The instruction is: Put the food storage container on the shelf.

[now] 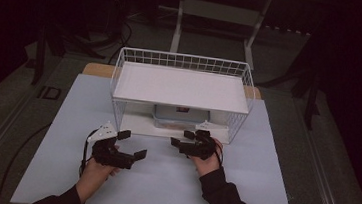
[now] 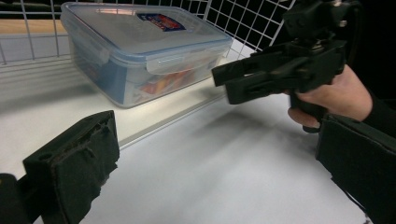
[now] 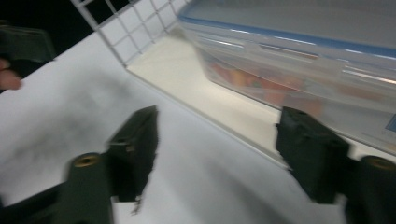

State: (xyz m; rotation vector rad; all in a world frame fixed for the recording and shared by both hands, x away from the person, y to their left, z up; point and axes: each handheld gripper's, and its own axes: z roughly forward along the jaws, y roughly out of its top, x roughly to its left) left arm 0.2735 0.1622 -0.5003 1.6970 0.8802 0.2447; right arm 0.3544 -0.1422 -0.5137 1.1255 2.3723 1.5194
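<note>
Right gripper (image 1: 181, 138) stood wide, empty, mid-frame by the rack (image 1: 183, 62); left gripper view showed the lidded container (image 2: 140, 46) upper left; left gripper (image 1: 132, 145) wide too

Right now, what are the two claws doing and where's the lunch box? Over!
Left gripper open, holding nothing. Right gripper open, just opened, nothing between its jaws. Plastic box lid on, on the lower shelf of the wire rack. Nothing in the way.

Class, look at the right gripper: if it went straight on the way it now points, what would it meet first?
Probably the clear lidded container on the wire rack's lower shelf; the right gripper, fingers open and empty, points at its near side. Depth is uncertain.
</note>
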